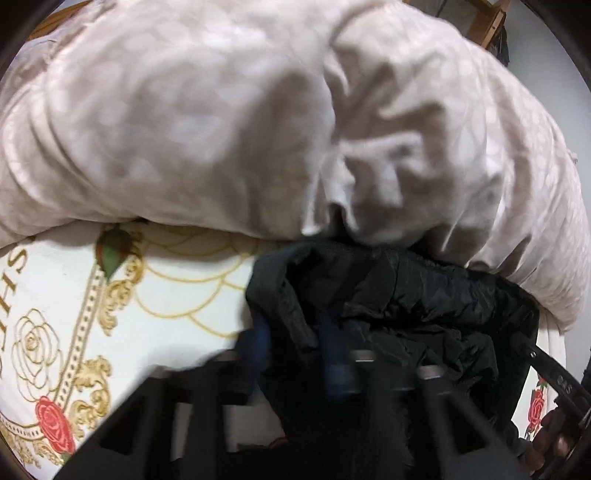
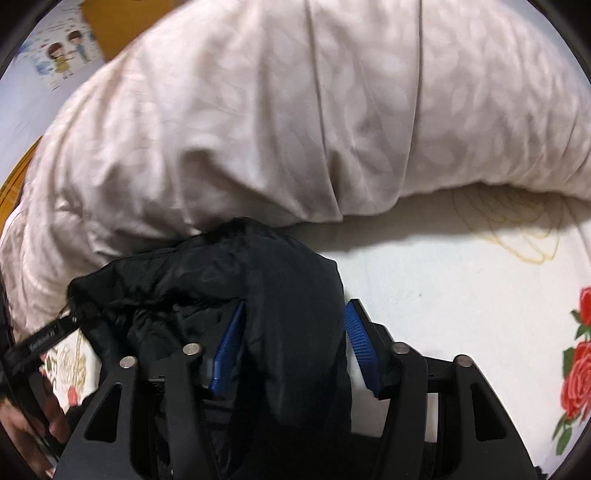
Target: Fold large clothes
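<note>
A black puffy jacket (image 1: 406, 295) lies crumpled on a white bed sheet (image 1: 177, 288) printed with gold scrolls and red roses. In the blurred left wrist view my left gripper (image 1: 295, 345) has its blue fingers close together, pinching a fold at the jacket's left edge. In the right wrist view the jacket (image 2: 207, 269) bulges between the blue pads of my right gripper (image 2: 293, 343). Its left pad (image 2: 229, 343) is sunk into the cloth, while a sliver of sheet shows beside the right pad (image 2: 360, 343), so the jaws stand open around the jacket.
A big pale pink quilt (image 1: 184, 110) is heaped just behind the jacket, touching it, and also fills the top of the right wrist view (image 2: 295, 110). Bare sheet (image 2: 461, 288) lies to the right. A person's hand (image 2: 22, 417) shows at the lower left. A wooden frame (image 1: 487, 18) stands far back.
</note>
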Available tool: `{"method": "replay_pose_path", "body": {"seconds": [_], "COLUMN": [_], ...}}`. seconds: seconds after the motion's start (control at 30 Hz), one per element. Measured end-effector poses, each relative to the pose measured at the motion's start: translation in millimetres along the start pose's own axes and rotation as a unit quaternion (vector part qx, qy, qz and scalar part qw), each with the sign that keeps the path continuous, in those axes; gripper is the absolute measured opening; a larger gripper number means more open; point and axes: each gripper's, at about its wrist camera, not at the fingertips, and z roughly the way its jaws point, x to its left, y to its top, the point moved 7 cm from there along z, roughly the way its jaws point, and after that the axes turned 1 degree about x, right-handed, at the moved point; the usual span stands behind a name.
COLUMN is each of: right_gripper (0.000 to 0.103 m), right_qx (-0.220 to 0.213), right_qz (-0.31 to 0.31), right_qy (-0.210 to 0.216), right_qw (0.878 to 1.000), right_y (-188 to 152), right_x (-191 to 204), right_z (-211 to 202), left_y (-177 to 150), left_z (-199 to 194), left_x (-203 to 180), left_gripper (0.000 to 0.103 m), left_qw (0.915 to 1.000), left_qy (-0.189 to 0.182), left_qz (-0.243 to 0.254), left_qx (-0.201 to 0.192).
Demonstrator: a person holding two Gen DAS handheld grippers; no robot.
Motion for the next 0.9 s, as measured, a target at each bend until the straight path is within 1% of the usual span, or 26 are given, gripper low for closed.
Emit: {"method": "replay_pose_path", "body": {"seconds": [0.03,0.07,0.13,0.2,0.33,0.43,0.53,0.6,0.7,0.77,0.83,0.9], "right_gripper": [0.021,0.014,0.007,0.005,0.004,0.003,0.003,0.003,0.003,0.003,0.003,0.003], "right_qx": [0.005,0.007,0.000,-0.013,-0.038,-0.056,-0.060,-0.064,-0.069,-0.072,-0.072,-0.065], "right_qz": [0.004,0.010,0.014,0.013,0.021,0.016,0.005,0.014,0.021,0.023,0.028,0.042], "right_qy": [0.002,0.004,0.011,0.016,0.032,0.041,0.037,0.046,0.055,0.061,0.062,0.070], "right_qw": [1.000,1.000,1.000,1.000,0.999,0.997,0.998,0.997,0.996,0.995,0.995,0.995], "right_y": [0,-2,-5,-10,-25,-40,-52,-64,-85,-104,-123,-145], "right_x": [-2,-5,-8,-10,-13,-10,-6,-6,-9,-13,-19,-28], "right_z": [4,3,-7,-24,-71,-108,-130,-147,-166,-182,-193,-201], "left_y": [-2,-4,-8,-14,-34,-49,-58,-65,-90,-109,-128,-149], "left_z": [0,-3,-15,-34,-83,-120,-147,-166,-196,-208,-218,-226], "left_x": [-1,-1,-1,-2,-7,-15,-19,-18,-17,-17,-16,-13], "left_gripper": [0.009,0.006,0.004,0.004,0.003,0.003,0.003,0.003,0.003,0.003,0.003,0.003], "left_qw": [1.0000,1.0000,0.9997,0.9993,0.9977,0.9960,0.9952,0.9942,0.9920,0.9910,0.9905,0.9913], "left_qy": [-0.002,-0.002,0.000,-0.007,-0.027,-0.040,-0.036,-0.040,-0.048,-0.054,-0.059,-0.060], "left_qz": [0.000,0.001,0.005,-0.001,-0.008,0.001,0.020,0.021,0.027,0.031,0.031,0.030], "left_qx": [-0.002,-0.009,-0.024,-0.036,-0.062,-0.080,-0.089,-0.098,-0.113,-0.119,-0.120,-0.113]}}
